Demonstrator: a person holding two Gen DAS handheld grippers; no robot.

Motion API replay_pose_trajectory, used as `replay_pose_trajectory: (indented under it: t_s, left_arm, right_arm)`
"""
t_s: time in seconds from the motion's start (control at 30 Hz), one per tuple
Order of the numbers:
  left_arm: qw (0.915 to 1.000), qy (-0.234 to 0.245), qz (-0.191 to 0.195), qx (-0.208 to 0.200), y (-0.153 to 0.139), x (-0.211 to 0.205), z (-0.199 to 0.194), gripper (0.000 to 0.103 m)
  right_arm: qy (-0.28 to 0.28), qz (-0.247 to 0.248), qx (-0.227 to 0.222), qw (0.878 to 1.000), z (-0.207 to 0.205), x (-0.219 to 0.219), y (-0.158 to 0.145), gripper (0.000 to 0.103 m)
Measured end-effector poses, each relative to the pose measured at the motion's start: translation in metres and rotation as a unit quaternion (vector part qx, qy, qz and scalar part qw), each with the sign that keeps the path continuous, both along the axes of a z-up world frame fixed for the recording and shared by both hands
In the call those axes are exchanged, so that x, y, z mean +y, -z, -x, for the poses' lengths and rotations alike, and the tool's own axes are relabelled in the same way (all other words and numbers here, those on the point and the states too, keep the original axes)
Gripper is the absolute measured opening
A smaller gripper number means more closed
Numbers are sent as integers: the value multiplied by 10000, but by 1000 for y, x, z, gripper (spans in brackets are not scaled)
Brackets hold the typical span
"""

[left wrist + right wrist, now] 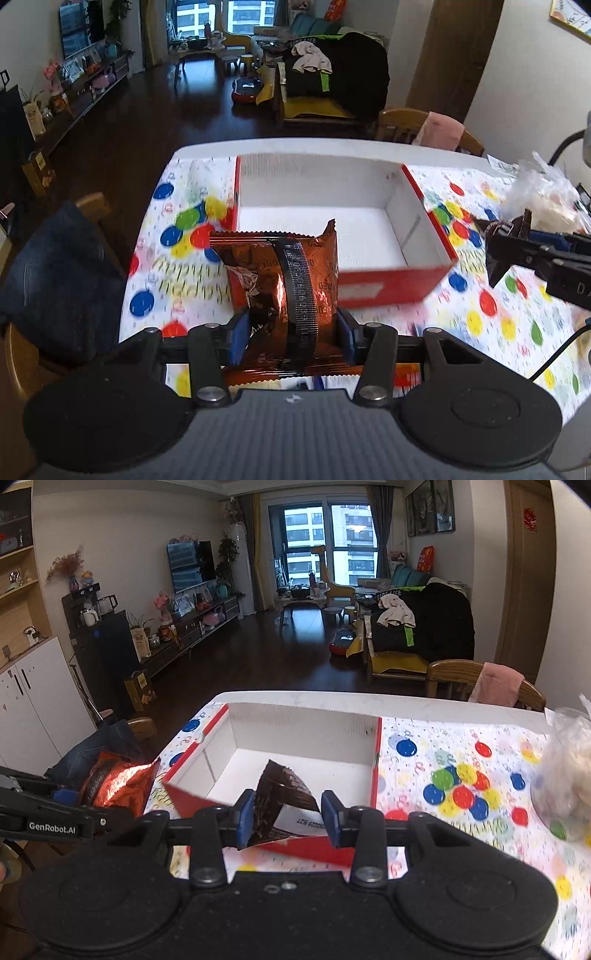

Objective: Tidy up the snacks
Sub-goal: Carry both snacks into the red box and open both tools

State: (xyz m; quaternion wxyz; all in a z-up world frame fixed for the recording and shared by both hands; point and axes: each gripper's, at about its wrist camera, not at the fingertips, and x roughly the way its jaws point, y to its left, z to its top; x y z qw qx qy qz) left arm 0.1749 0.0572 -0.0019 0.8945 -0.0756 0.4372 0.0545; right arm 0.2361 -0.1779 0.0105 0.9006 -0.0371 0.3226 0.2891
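The left gripper (291, 325) clamps an orange snack bag (280, 273) just before the red box (391, 284); the right gripper (288, 816) pinches a dark packet (284, 786) over it. Foil is slippery, so either could slide out short of the box.

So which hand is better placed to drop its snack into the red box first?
Probably right: the right gripper holds its dark snack packet at the red box's near wall, while the left gripper holds its orange snack packet off the box's left corner.
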Motion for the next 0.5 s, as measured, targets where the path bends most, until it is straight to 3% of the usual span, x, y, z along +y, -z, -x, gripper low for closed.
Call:
replay_pose_trajectory:
  t_s: [0.17, 0.5]
  left_arm:
    - [9999, -78, -89, 88, 1, 2, -43, 47]
    - [9977, -138, -464, 474, 21, 0, -121, 48]
  right_arm:
    - [-13, -35, 283, 9996, -41, 10, 4, 37]
    - [-198, 423, 526, 9975, -103, 46, 32, 37]
